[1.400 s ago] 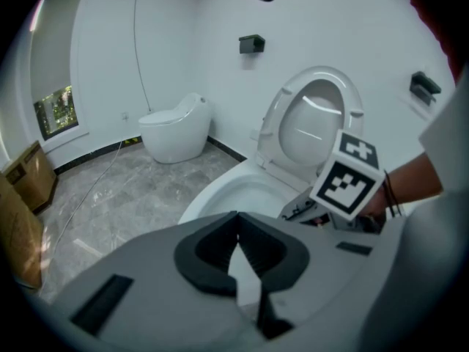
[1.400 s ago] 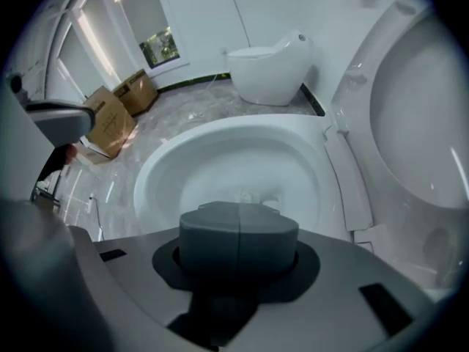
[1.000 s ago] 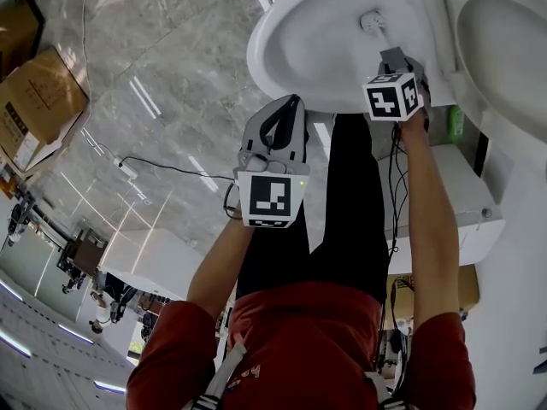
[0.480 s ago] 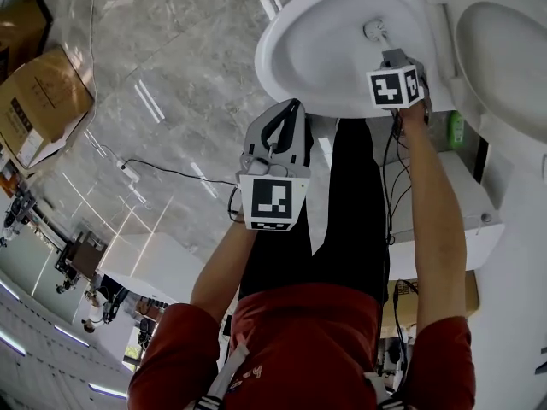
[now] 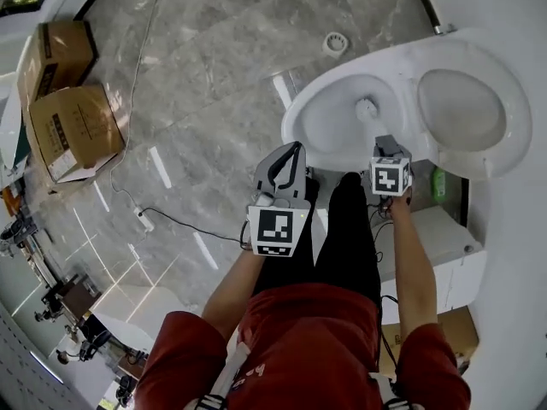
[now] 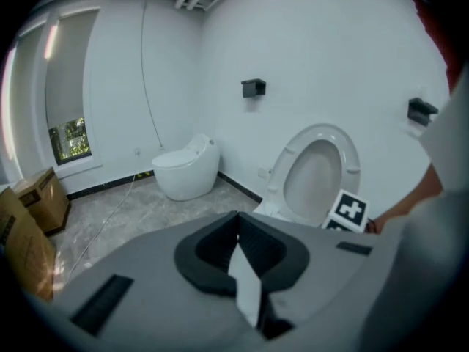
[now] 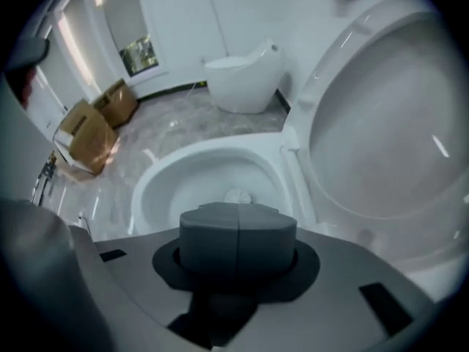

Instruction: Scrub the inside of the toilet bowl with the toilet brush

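The white toilet bowl (image 5: 329,131) stands open with its lid (image 5: 461,109) raised. The white head of the toilet brush (image 5: 366,108) sits low inside the bowl, and it also shows just past the jaws as the brush head (image 7: 237,195). My right gripper (image 5: 385,146) is over the bowl's near rim, shut on the brush handle, with its jaws pressed together (image 7: 238,229). My left gripper (image 5: 294,149) hangs left of the bowl's rim. It is shut with nothing in it (image 6: 236,226). The handle itself is mostly hidden.
Two cardboard boxes (image 5: 73,114) lie on the marble floor at the far left. A cable (image 5: 171,220) runs across the floor, and a floor drain (image 5: 335,43) sits beyond the bowl. A green bottle (image 5: 438,182) and a white cabinet (image 5: 436,246) are to the right. A second toilet (image 6: 187,169) stands by the wall.
The head view has pulled back, so the toilet looks smaller and farther off. The right gripper stays over the bowl with the brush; the left stays beside the rim.
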`<state>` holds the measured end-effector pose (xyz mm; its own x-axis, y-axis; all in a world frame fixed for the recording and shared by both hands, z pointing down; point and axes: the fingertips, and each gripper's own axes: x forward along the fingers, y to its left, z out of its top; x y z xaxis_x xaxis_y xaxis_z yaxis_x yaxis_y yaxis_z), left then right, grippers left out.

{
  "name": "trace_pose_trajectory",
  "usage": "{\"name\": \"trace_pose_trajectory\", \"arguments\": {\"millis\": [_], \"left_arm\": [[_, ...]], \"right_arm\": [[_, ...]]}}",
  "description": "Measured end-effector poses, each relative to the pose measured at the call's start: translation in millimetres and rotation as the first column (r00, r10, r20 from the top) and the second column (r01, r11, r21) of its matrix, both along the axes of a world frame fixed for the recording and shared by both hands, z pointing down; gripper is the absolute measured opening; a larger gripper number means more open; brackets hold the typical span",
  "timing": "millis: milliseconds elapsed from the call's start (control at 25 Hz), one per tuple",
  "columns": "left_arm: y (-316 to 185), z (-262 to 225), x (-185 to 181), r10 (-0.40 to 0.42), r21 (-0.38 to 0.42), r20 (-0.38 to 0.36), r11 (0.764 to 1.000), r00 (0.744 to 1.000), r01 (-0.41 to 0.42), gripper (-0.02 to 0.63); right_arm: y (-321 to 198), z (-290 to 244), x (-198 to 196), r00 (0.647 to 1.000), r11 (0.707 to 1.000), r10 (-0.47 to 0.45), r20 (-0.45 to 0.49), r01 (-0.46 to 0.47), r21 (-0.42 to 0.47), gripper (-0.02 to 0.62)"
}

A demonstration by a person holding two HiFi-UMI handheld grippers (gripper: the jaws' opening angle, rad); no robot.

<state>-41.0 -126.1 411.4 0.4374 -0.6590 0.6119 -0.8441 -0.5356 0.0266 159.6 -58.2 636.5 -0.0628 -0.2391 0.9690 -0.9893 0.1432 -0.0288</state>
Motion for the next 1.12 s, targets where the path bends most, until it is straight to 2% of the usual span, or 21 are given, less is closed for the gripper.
{"name": "trace_pose_trajectory", "arguments": {"millis": [120,200,280,320,440,520,560,640,720,800,880,960,1040,1120], "left_arm": [[-13.9,-59.0,12.0,-0.005,0.064,-0.049,0.998,0.999,0.008,0.002],[-20.5,-101.0,19.8,-0.002,0.103,-0.090,0.995,0.996,0.011,0.002],[-32.6,-144.4,26.2,0.002,0.165,-0.126,0.986,0.992,0.019,0.002],[-44.3,-167.0,28.6,0.002,0.208,-0.143,0.978,0.990,0.028,0.002],[-72.6,-234.8,28.9,-0.002,0.315,-0.204,0.947,0.979,0.067,0.002],[-75.5,-276.4,24.2,-0.001,0.366,-0.233,0.926,0.972,0.089,0.002],[-78.3,-296.9,22.2,-0.002,0.400,-0.241,0.911,0.970,0.102,0.002],[-88.2,-339.3,20.9,0.000,0.479,-0.258,0.868,0.966,0.128,0.002],[-94.8,-377.4,23.2,0.013,0.535,-0.272,0.833,0.962,0.140,0.002],[-97.1,-406.0,23.6,0.018,0.562,-0.272,0.814,0.962,0.144,0.002],[-96.4,-429.1,21.2,0.030,0.611,-0.261,0.779,0.965,0.141,0.002],[-93.4,-443.2,19.2,0.040,0.656,-0.239,0.744,0.970,0.131,0.002],[-93.4,-449.2,21.1,0.041,0.678,-0.221,0.724,0.974,0.123,0.002],[-94.3,-452.4,23.4,0.043,0.687,-0.221,0.716,0.974,0.125,0.002]], "right_arm": [[7.6,-97.2,3.3,0.995,0.991,0.082,0.062,-0.088,0.098,0.149],[5.9,-163.6,2.5,0.989,0.973,0.108,0.102,-0.126,0.192,0.149],[-11.3,-230.7,4.7,0.983,0.934,0.119,0.137,-0.158,0.321,0.149],[-29.4,-264.9,7.9,0.981,0.900,0.121,0.150,-0.172,0.400,0.149],[-78.9,-367.0,16.6,0.983,0.760,0.112,0.148,-0.181,0.624,0.147],[-93.9,-431.6,19.6,0.987,0.643,0.103,0.120,-0.159,0.750,0.147],[-102.1,-462.8,22.2,0.989,0.571,0.099,0.110,-0.147,0.807,0.147],[-120.4,-526.2,27.9,0.991,0.410,0.086,0.100,-0.127,0.903,0.147],[-131.8,-586.4,33.0,0.992,0.251,0.080,0.093,-0.110,0.962,0.147],[-135.0,-636.5,35.6,0.994,0.130,0.085,0.062,-0.073,0.989,0.147],[-133.0,-670.2,34.7,0.995,0.050,0.093,0.030,-0.034,0.998,0.147],[-131.0,-687.9,33.6,0.996,0.006,0.092,0.015,-0.016,1.000,0.147],[-132.7,-695.9,36.1,0.996,-0.010,0.091,0.012,-0.011,1.000,0.147],[-134.6,-699.0,40.0,0.995,-0.012,0.098,0.010,-0.009,1.000,0.147]]}}
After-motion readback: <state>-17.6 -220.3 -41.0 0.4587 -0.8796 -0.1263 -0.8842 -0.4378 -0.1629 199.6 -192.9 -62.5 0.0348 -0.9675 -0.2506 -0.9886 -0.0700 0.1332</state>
